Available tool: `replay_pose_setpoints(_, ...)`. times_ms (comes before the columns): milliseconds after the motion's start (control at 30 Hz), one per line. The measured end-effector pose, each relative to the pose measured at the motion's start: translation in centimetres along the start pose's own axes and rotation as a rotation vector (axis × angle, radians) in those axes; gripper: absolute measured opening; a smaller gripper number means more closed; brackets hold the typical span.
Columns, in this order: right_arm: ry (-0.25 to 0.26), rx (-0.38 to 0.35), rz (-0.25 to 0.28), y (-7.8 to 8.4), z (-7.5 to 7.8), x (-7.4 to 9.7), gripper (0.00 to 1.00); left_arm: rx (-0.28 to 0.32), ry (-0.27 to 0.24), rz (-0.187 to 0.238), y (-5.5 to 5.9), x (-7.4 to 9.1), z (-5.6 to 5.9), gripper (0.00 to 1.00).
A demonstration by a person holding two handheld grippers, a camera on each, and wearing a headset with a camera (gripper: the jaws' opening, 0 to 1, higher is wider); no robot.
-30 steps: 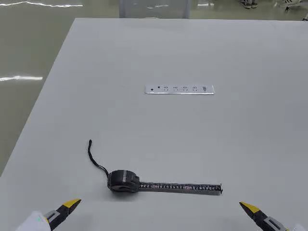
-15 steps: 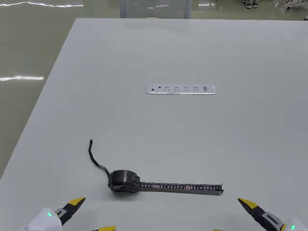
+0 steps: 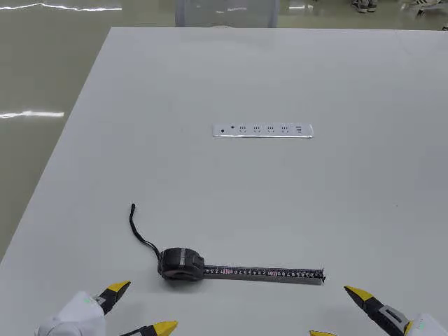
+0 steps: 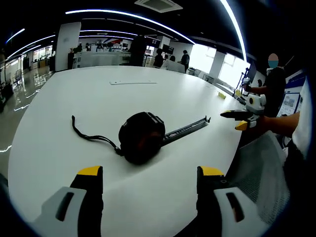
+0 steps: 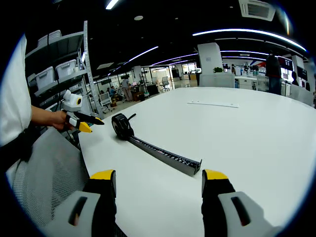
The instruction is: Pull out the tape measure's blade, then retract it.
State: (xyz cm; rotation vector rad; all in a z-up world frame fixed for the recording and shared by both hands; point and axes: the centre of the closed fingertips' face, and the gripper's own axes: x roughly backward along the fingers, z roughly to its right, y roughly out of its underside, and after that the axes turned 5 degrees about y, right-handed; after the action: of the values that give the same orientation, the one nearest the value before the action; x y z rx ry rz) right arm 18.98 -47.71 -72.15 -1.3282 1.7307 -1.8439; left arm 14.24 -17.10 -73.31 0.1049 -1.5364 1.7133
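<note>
Both grippers have crept up into the bottom of the head view since a second ago: the left gripper [image 3: 140, 308] now shows both yellow tips where one showed before, and a second tip of the right gripper [image 3: 339, 313] has appeared at the lower edge. Nothing on the table [image 3: 280, 196] has shifted.

I see the tape measure [image 3: 180, 264] lying near the front edge, its dark case to the left and its blade [image 3: 262, 272] drawn out flat to the right, ending in the hook [image 3: 323, 274]. A black wrist strap [image 3: 142, 234] trails away from the case toward the far left. A white power strip [image 3: 262, 130] sits well apart, farther up the table.

My left gripper's jaws stand spread with nothing between them, aimed at the case from just short of it in the left gripper view. My right gripper is likewise spread and empty, facing the hook end in the right gripper view. Neither one touches the tape.

As I read it, the pull-out half is already done, since a good stretch of blade lies exposed and stays put, probably on its lock. What remains is the retraction: steady the case on the left, release or guide the blade, and let it run back in.
</note>
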Motion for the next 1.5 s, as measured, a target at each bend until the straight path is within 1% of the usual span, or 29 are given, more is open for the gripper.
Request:
replay_pose_setpoints(67,0.0,-0.002,0.0,0.0,0.1,0.0,0.71,0.004,-0.007,-0.009,-0.1,-0.2,-0.1,0.76)
replay_pose_setpoints(133,0.002,-0.002,-0.001,0.1,0.2,0.0,0.71,0.004,-0.016,-0.007,-0.3,-0.3,-0.2,0.77)
replay_pose_setpoints(300,0.002,-0.003,-0.002,0.1,0.4,-0.2,0.71,0.026,-0.03,-0.006,-0.6,-0.5,-0.5,0.78)
replay_pose_setpoints(400,-0.003,0.001,-0.002,0.0,0.5,-0.4,0.71,0.024,-0.04,-0.006,-0.7,-0.5,-0.7,0.78)
replay_pose_setpoints(500,-0.007,0.003,-0.005,0.1,0.6,-0.6,0.71,0.04,-0.045,0.001,-0.9,-0.5,-0.9,0.78)
replay_pose_setpoints(667,-0.016,0.006,-0.008,-0.1,0.8,-0.9,0.7,0.05,-0.053,0.0,-1.0,-0.8,-0.9,0.79)
replay_pose_setpoints(767,-0.025,0.009,-0.012,0.0,1.0,-1.1,0.69,0.058,-0.056,-0.001,-1.2,-1.1,-0.8,0.79)
replay_pose_setpoints(833,-0.032,0.007,-0.012,0.0,0.8,-1.3,0.69,0.059,-0.069,-0.001,-1.4,-1.3,-0.9,0.8)
replay_pose_setpoints(933,-0.037,0.015,-0.021,0.4,0.8,-1.5,0.69,0.087,-0.08,0.01,-1.7,-1.5,-1.0,0.8)
replay_pose_setpoints(1033,-0.043,0.021,-0.024,0.3,0.8,-1.7,0.69,0.087,-0.09,0.003,-1.8,-2.0,-1.0,0.81)
replay_pose_setpoints(1167,-0.049,0.021,-0.021,0.4,0.8,-1.9,0.68,0.096,-0.1,-0.001,-2.1,-2.4,-1.1,0.82)
replay_pose_setpoints(1367,-0.049,0.015,-0.016,0.4,0.9,-2.2,0.68,0.12,-0.113,0.01,-2.8,-3.0,-1.2,0.82)
replay_pose_setpoints(1500,-0.052,0.015,-0.017,0.6,1.0,-2.3,0.68,0.144,-0.127,0.009,-2.7,-3.5,-1.4,0.83)
